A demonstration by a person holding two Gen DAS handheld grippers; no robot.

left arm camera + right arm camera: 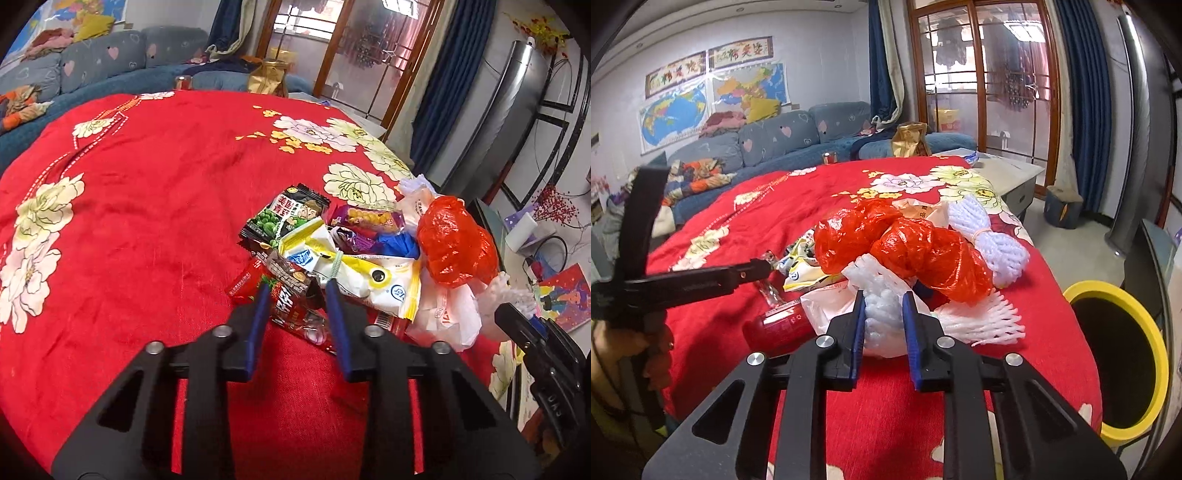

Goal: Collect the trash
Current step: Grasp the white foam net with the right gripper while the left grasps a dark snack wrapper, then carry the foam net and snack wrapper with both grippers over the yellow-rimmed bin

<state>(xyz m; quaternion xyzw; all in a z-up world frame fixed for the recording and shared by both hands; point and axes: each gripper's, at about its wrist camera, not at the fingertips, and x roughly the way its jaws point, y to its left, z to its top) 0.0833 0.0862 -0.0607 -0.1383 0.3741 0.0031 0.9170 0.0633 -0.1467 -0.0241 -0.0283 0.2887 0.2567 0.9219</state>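
Both grippers pinch litter: left gripper [295, 291] a red snack wrapper [291, 310], right gripper [883, 301] a white foam fruit net [886, 317].
Lift straight up, keeping hold, then carry right to the yellow-rimmed bin [1123, 295].

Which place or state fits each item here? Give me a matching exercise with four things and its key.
Things:
1. crumpled red plastic bag
2. white foam net
3. yellow-rimmed bin
4. red snack wrapper

Places or states:
A. between the left gripper's blue fingers
B. beside the table's right edge
C. on top of the pile
D. pinched by the right gripper

Pairs: 1-C, 2-D, 3-B, 4-A
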